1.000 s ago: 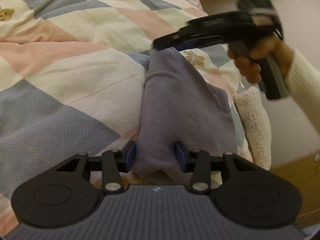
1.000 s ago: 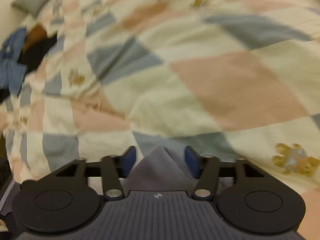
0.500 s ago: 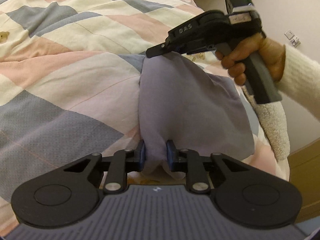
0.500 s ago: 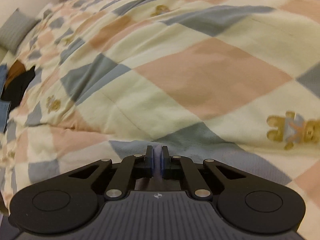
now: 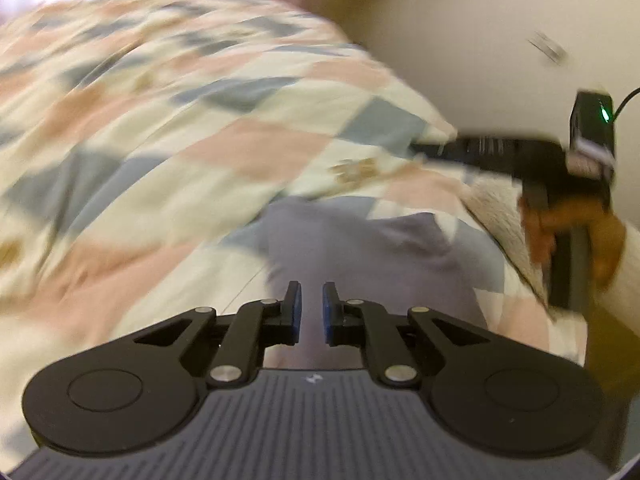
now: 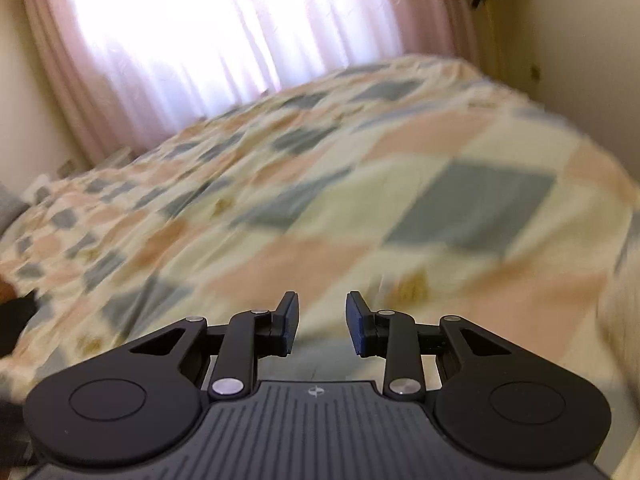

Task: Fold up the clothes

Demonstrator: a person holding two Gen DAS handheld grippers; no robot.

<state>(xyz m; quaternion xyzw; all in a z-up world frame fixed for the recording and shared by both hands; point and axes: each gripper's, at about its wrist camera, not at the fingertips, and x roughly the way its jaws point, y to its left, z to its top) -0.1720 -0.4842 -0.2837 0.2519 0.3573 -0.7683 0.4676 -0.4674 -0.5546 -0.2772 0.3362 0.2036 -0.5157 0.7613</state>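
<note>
A grey-lilac garment (image 5: 372, 248) lies folded on the patchwork quilt (image 5: 160, 128), just ahead of my left gripper (image 5: 311, 312). The left gripper's jaws stand slightly apart with nothing between them; the garment lies beyond and below them. The right gripper shows in the left wrist view (image 5: 424, 146) at the far right, held in a hand, raised above the garment's far end. In the right wrist view the right gripper (image 6: 322, 322) is open and empty, pointing across the quilt (image 6: 360, 184). Both views are blurred by motion.
A cream fleece piece (image 5: 496, 208) lies at the bed's right edge, beside the garment. A wall (image 5: 460, 40) runs along the right side of the bed. A bright curtained window (image 6: 208, 28) stands beyond the bed. Dark clothes (image 6: 12, 312) lie at the far left.
Both grippers have let go of the garment, which now lies on the quilt. Both have opened and lifted away, the right one swinging up toward the window.
</note>
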